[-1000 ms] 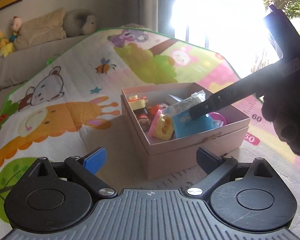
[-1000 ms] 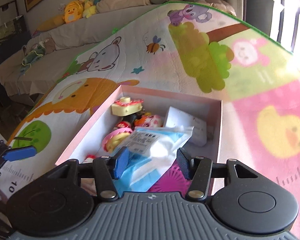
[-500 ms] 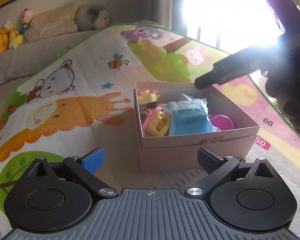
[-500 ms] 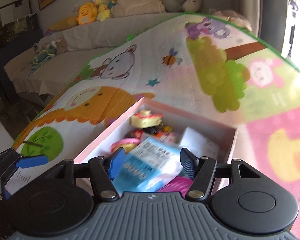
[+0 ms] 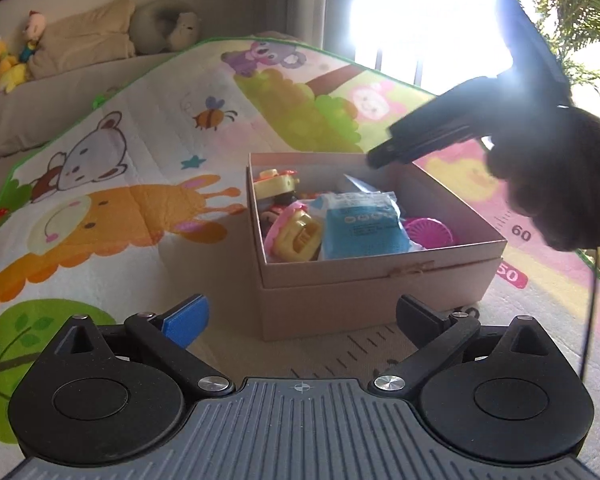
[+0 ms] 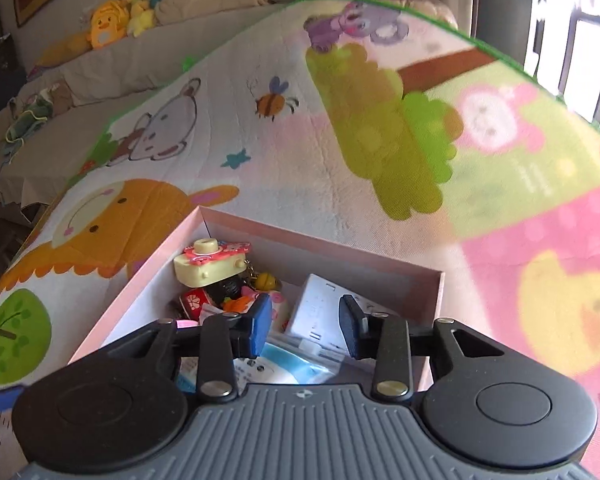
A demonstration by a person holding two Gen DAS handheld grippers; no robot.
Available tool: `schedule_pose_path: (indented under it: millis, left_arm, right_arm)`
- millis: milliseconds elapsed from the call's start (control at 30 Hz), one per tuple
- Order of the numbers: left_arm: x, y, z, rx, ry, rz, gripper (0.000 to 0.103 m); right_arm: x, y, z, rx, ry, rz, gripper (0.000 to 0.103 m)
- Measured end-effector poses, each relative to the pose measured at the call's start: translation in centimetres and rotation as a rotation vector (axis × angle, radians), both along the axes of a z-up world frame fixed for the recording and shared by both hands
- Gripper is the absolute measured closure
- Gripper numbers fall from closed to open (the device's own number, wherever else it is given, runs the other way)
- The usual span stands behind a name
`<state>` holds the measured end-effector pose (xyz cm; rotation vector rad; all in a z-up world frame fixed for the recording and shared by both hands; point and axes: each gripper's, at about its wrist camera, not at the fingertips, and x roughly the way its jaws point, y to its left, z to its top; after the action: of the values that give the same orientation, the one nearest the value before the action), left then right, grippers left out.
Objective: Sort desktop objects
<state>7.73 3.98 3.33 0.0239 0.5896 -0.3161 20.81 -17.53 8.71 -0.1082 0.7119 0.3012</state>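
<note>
Pink box [image 5: 372, 276] sits on the play mat [image 5: 140, 128], toys inside. Right gripper [image 6: 303, 322] jaws just narrowed on nothing, above it; left gripper [image 5: 300, 316] wide, empty. Imo clear the rim before reaching elsewhere.

Strong daylight pours in from the window [image 5: 432, 20] at the far right, blown out to pure white in the left wrist view. Against that glare the right gripper [image 5: 380, 158] and the hand [image 5: 556, 184] holding it read as dark, slightly blurred silhouettes. The box [image 5: 364, 292] throws a soft shadow to its left on the play mat [image 5: 112, 184]. Fisheye distortion bends the mat's edges. The right wrist view is evenly bright, with motion blur smearing the mat's print [image 6: 384, 128] at the far right.
</note>
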Motion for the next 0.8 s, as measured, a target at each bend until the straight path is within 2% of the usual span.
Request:
schedule_pose_path:
  millis: [33,67,100,233,333,367,433,467,500,567,700,733,767,800]
  left_arm:
    - [0.3,0.0,-0.2,-0.012,0.008,0.002,0.000]
    - [0.7,0.0,-0.4,-0.024,0.018,0.005,0.000]
    - [1.1,-0.1,-0.6,-0.037,0.031,0.009,0.000]
    - [2.2,-0.8,-1.0,-0.064,0.074,0.008,0.000]
    - [1.7,-1.8,-0.8,-0.068,0.087,-0.032,0.000]
    - [1.4,-2.1,-0.8,-0.053,0.084,-0.037,0.000]
    - [0.6,-2.5,-0.6,-0.040,0.082,-0.065,0.000]
    - [0.3,-2.6,-0.4,-0.032,0.078,-0.058,0.000]
    - [-0.2,-2.6,-0.2,-0.017,0.067,-0.044,0.000]
    - [-1.1,-2.6,0.1,0.024,0.038,0.000,0.000]
    - [-3.0,-3.2,-0.7,0.116,0.005,0.126,0.000]
    - [-3.2,-3.4,-1.0,0.134,0.011,0.149,0.000]
    - [-3.4,-3.6,-1.4,0.145,0.023,0.170,0.000]
    - [-3.4,-3.7,-1.9,0.152,0.045,0.189,0.000]
  right_arm:
    - [-1.8,-0.7,0.6,-0.005,-0.031,0.011,0.057]
    - [-3.5,-1.5,1.0,0.000,-0.052,0.019,0.041]
    - [-5.3,-2.4,1.2,0.007,-0.065,0.026,0.030]
    - [-11.0,-4.5,-0.1,0.000,-0.039,0.063,0.024]
    - [-12.9,-4.2,-2.8,-0.073,-0.005,0.077,0.024]
    - [-13.1,-3.7,-3.6,-0.111,-0.007,0.071,0.025]
    - [-12.6,-2.9,-4.9,-0.167,-0.024,0.054,0.034]
    - [-12.0,-2.7,-5.3,-0.166,-0.027,0.042,0.041]
    - [-11.2,-2.7,-5.5,-0.133,-0.009,0.046,0.043]
    - [-10.4,-2.6,-5.7,-0.085,-0.011,0.040,0.043]
    - [-10.8,-2.1,-6.1,-0.103,-0.040,-0.017,0.042]
    - [-11.4,-2.3,-6.2,-0.074,-0.025,-0.027,0.040]
    - [-12.2,-2.6,-6.4,-0.050,-0.010,-0.038,0.029]
    - [-13.0,-2.8,-6.6,-0.030,0.002,-0.055,0.013]
